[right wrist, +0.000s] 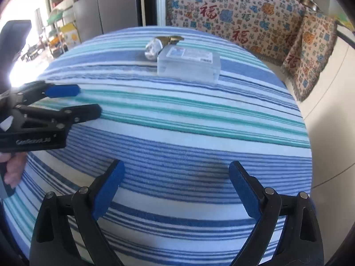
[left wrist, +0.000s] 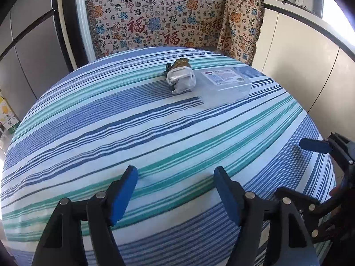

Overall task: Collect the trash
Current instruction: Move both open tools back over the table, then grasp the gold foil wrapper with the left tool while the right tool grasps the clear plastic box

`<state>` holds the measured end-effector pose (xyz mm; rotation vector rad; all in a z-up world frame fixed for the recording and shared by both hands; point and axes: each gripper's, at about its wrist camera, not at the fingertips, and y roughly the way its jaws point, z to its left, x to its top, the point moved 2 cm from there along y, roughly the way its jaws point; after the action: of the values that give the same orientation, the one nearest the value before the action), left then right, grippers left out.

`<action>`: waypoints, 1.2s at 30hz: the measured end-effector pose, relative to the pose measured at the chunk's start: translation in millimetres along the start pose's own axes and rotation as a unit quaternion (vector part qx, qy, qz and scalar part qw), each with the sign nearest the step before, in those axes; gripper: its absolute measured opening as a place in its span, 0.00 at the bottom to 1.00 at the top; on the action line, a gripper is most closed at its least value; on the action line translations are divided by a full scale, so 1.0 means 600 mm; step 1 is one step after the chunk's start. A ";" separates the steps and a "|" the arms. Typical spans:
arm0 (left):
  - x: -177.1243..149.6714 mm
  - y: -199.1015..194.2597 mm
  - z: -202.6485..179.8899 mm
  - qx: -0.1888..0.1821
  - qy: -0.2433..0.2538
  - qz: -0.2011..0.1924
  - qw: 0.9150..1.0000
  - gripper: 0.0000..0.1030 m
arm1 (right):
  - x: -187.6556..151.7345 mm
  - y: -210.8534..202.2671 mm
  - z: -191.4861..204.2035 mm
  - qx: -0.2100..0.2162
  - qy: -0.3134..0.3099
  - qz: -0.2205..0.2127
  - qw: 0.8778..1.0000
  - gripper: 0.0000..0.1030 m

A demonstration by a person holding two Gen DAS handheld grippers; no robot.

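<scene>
The crumpled wrapper [left wrist: 180, 78] lies on the far half of the striped tablecloth [left wrist: 155, 133], touching a clear plastic box [left wrist: 226, 84] (labelled lid up). The left gripper [left wrist: 175, 175] and right gripper [right wrist: 176, 173] hover at the near edge, jaws spread wide and empty, well apart from the wrapper.

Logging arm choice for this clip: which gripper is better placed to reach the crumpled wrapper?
Left, marginally. Both the left gripper and right gripper hover open; from the right, the clear plastic box partly blocks the crumpled silver-and-green wrapper.
</scene>
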<state>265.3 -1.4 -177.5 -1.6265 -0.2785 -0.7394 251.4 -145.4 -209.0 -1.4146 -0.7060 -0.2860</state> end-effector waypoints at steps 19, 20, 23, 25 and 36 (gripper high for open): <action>0.237 0.130 0.023 -0.054 -0.081 0.042 0.994 0.34 | -0.007 0.006 0.001 -0.005 0.016 -0.012 1.000 0.99; 0.233 0.124 0.026 -0.048 -0.077 0.042 0.995 0.33 | -0.007 0.006 0.002 -0.005 0.017 -0.012 1.000 0.99; 0.208 0.088 0.036 -0.014 -0.053 0.038 0.998 0.23 | -0.012 0.002 0.005 -0.005 0.018 -0.012 1.000 0.99; 0.185 0.053 0.046 0.005 -0.039 0.031 0.999 0.20 | -0.011 0.002 0.003 -0.004 0.018 -0.012 1.000 0.99; 0.038 -0.010 0.055 0.101 -0.007 0.023 0.995 0.63 | -0.012 0.003 -0.003 -0.002 0.022 -0.011 1.000 0.99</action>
<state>289.5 26.0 -159.7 -1.4430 -0.3149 -0.6442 247.2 -148.2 -214.8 -1.4009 -0.6858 -0.3361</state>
